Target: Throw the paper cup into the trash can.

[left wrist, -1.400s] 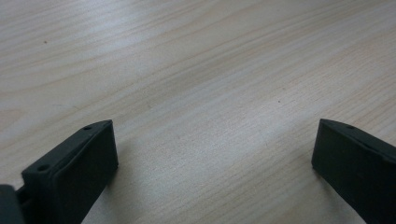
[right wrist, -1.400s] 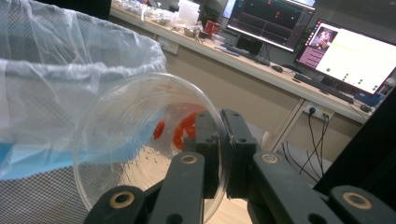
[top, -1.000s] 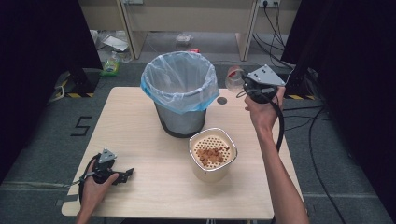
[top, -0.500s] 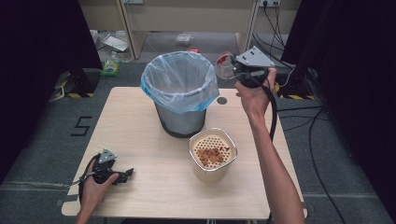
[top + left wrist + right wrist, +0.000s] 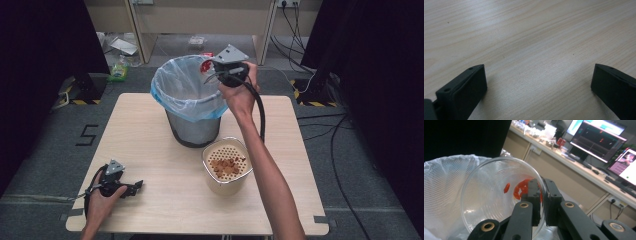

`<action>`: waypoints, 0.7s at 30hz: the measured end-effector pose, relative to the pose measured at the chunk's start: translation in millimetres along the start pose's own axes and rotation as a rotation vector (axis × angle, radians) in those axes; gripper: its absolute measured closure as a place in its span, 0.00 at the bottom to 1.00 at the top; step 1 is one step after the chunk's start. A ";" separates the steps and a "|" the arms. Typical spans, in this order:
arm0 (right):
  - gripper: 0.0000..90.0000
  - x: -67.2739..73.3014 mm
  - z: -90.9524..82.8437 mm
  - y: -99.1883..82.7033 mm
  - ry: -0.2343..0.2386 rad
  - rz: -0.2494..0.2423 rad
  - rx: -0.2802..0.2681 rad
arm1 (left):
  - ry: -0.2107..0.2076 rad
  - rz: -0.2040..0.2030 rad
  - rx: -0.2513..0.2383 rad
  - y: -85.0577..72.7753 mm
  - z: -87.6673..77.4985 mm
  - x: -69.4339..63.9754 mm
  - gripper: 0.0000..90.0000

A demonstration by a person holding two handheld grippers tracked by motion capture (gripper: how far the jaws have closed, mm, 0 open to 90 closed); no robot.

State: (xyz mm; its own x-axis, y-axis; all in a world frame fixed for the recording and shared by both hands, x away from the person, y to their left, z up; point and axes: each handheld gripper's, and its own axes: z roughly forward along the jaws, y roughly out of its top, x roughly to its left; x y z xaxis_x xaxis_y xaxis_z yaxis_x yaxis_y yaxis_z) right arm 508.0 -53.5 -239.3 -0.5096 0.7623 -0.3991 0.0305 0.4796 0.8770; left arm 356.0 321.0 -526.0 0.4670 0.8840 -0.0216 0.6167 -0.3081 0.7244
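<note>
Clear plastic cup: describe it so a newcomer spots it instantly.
Find the lined bin at the table's far side. Over its rim, the right gripper pinches the clear plastic cup, tilted on its side. It alone is transparent, with red bits inside.
</note>
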 end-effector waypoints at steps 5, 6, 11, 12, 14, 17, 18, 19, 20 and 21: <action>0.86 13.0 24.1 -1.5 0.042 0.032 0.034 | 0.000 0.000 0.000 0.0 0.0 0.0 0.00; 0.84 14.0 26.1 -1.8 0.047 0.046 0.029 | -0.001 -0.001 -0.001 0.0 0.1 -0.1 0.00; 0.76 14.7 27.5 -1.3 0.054 0.050 0.035 | -0.001 0.000 -0.001 -0.1 -0.1 -0.1 0.00; 0.74 13.1 25.9 -1.7 0.054 0.057 0.035 | -0.001 0.000 -0.001 -0.2 -0.1 -0.2 0.00; 0.70 7.2 19.4 -3.9 0.044 0.081 0.045 | -0.001 0.000 -0.002 -0.3 -0.2 -0.2 0.00; 0.63 -1.7 10.7 -8.2 0.044 0.091 0.057 | -0.001 -0.001 -0.002 -0.4 -0.2 -0.3 0.00; 0.61 -4.1 7.8 -9.8 0.041 0.095 0.057 | -0.001 -0.001 -0.002 -0.4 -0.2 -0.4 0.00; 0.59 -7.3 3.6 -12.2 0.038 0.106 0.058 | -0.001 -0.001 -0.002 -0.4 -0.3 -0.4 0.00; 0.56 -11.4 -1.8 -15.7 0.037 0.125 0.061 | -0.001 0.000 -0.002 -0.4 -0.3 -0.4 0.00; 0.54 -14.5 -6.2 -18.9 0.035 0.140 0.063 | -0.001 -0.001 -0.002 -0.4 -0.3 -0.4 0.00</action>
State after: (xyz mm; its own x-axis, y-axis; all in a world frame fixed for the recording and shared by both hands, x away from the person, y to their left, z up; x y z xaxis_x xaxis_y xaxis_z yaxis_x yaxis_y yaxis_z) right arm 509.5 -76.3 -248.4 -0.5265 0.8082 -0.2639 0.1568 0.3974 0.9041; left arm 355.3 320.9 -526.1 0.4673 0.8838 -0.0231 0.6155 -0.3065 0.7261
